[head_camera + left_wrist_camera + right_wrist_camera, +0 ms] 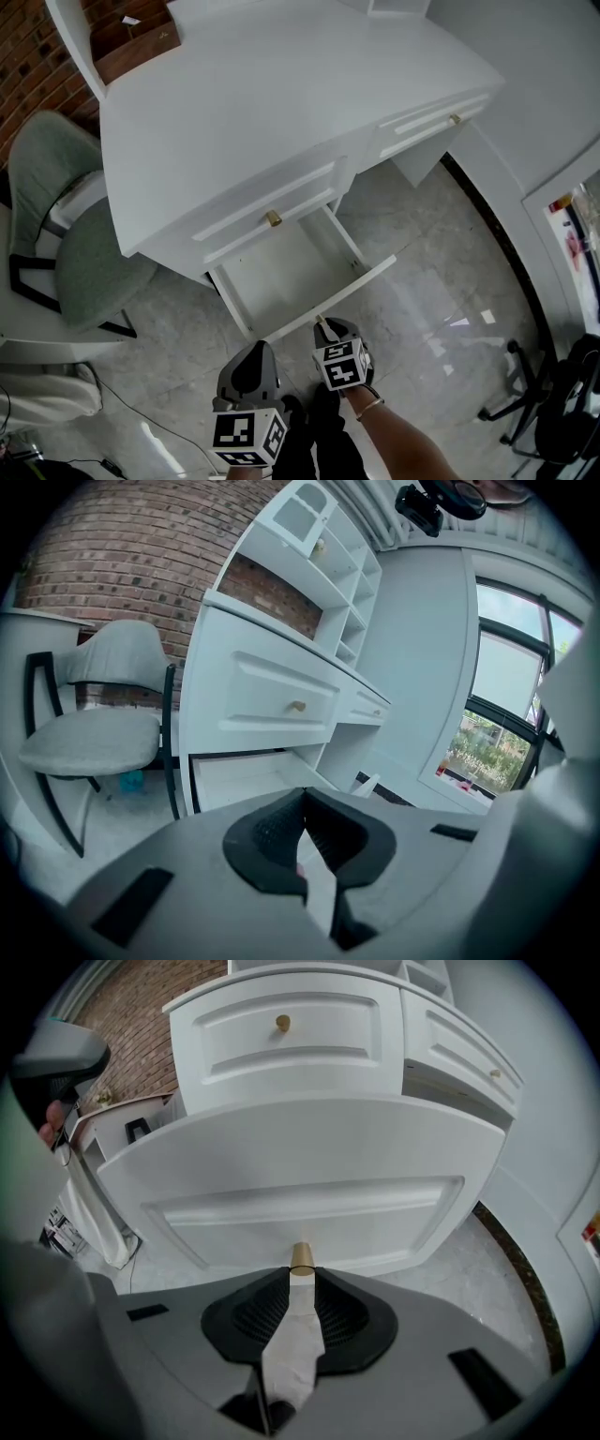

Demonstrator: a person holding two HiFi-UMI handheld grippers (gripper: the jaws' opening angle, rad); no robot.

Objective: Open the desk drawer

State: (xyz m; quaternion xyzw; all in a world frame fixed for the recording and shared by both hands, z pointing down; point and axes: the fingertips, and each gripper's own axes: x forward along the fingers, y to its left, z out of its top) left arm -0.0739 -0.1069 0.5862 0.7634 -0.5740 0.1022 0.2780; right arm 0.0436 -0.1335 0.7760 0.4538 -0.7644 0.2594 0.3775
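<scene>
Jaws of my right gripper pinch the brass knob at their very tips. The drawer stands just beyond them, already well out from under the worktop. I'd pull straight and level so the shallow hold doesn't slip. My left gripper hangs alongside, jaws pressed together and empty.

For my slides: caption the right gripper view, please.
Right gripper grips the brass knob of the pulled-out desk drawer.
</scene>
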